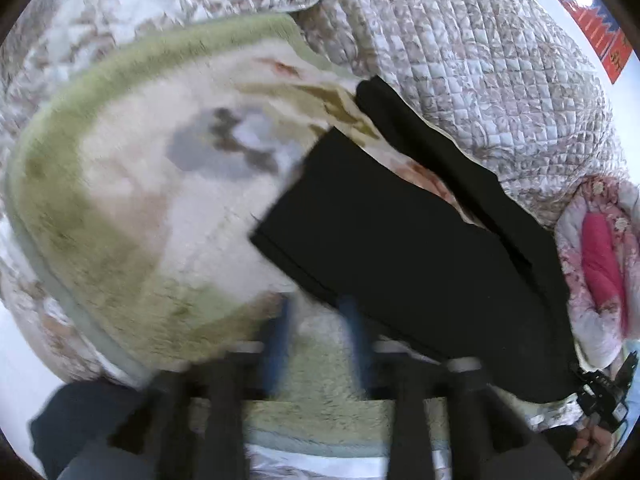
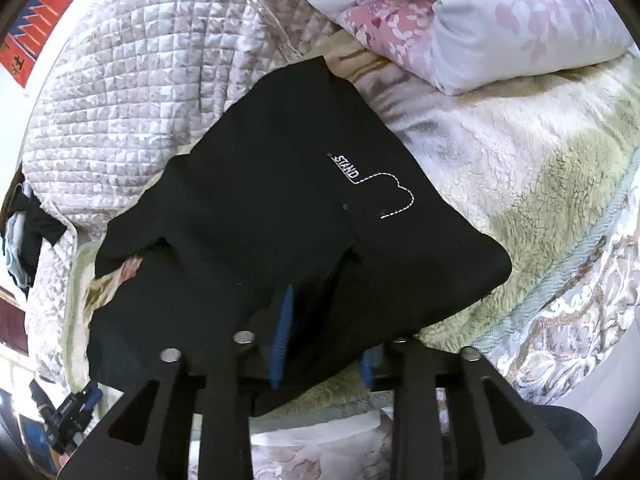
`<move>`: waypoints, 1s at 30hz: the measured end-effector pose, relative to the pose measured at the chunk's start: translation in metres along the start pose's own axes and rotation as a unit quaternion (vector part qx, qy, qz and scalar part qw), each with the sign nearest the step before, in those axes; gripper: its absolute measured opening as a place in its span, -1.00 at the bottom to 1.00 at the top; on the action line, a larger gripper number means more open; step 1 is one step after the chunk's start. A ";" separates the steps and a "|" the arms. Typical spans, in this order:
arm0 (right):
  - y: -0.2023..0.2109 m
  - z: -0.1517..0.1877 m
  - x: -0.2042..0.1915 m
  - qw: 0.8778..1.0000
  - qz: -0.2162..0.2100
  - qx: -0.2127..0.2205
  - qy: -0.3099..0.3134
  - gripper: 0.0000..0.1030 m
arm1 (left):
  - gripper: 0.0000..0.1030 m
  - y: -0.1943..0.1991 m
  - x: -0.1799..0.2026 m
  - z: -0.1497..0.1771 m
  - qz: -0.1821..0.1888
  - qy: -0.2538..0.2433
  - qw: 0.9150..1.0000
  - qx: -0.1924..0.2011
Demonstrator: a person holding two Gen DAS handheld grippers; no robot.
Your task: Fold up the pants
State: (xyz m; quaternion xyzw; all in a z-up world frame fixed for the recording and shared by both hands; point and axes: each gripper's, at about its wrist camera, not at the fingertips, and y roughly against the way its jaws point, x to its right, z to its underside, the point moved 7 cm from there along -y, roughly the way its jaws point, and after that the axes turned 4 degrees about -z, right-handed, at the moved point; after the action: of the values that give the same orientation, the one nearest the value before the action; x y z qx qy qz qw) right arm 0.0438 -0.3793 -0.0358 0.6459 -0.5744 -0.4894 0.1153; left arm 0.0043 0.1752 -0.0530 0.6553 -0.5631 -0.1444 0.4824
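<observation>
Black pants [image 1: 400, 248] lie folded on a cream and green fleece blanket [image 1: 120, 184] on a bed. In the right wrist view the pants [image 2: 280, 208] show white stitching and the word STAND [image 2: 348, 168]. My left gripper [image 1: 316, 332] hangs open over the blanket just beside the pants' near edge, with nothing between its blurred blue pads [image 1: 280, 336]. My right gripper [image 2: 325, 348] stands open at the near edge of the pants. Slack black cloth lies between its fingers, and one blue pad [image 2: 282, 332] rests on the cloth without pinching it.
A quilted grey-white bedspread [image 2: 132, 80] covers the far side. A pink floral duvet [image 2: 500, 20] is bunched by the pants. Dark clothes [image 2: 28, 224] lie at the bed's left edge. A red wall poster [image 1: 600, 32] hangs beyond. A dark sleeve [image 1: 80, 424] shows below.
</observation>
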 end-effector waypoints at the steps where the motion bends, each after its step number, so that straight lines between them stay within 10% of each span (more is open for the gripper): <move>1: 0.001 -0.001 0.000 1.000 -0.003 0.005 -0.003 -0.25 | 0.11 -0.003 0.002 -0.001 0.015 0.009 1.000 0.002; 8: 0.011 0.000 0.009 0.999 -0.014 0.029 -0.030 -0.22 | 0.08 -0.020 0.009 -0.021 -0.020 -0.010 0.999 0.046; 10: 0.012 0.000 0.010 0.998 -0.019 0.034 -0.041 -0.22 | -0.94 -0.025 0.010 -0.028 -0.043 -0.014 0.998 0.051; 16: 0.022 -0.005 0.018 0.997 -0.019 0.048 -0.049 -0.93 | -0.93 -0.001 0.009 -0.033 -0.060 -0.014 0.996 0.059; 30: 0.021 0.004 0.033 0.997 0.024 0.032 -0.065 -0.95 | -0.92 0.016 -0.010 -0.003 -0.075 -0.021 0.996 0.041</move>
State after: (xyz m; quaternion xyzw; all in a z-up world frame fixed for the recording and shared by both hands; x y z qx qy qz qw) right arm 0.0226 -0.4126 -0.0396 0.6019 -0.6116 -0.5088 0.0690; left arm -0.0059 0.1870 -0.0421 0.7115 -0.5281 -0.1704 0.4311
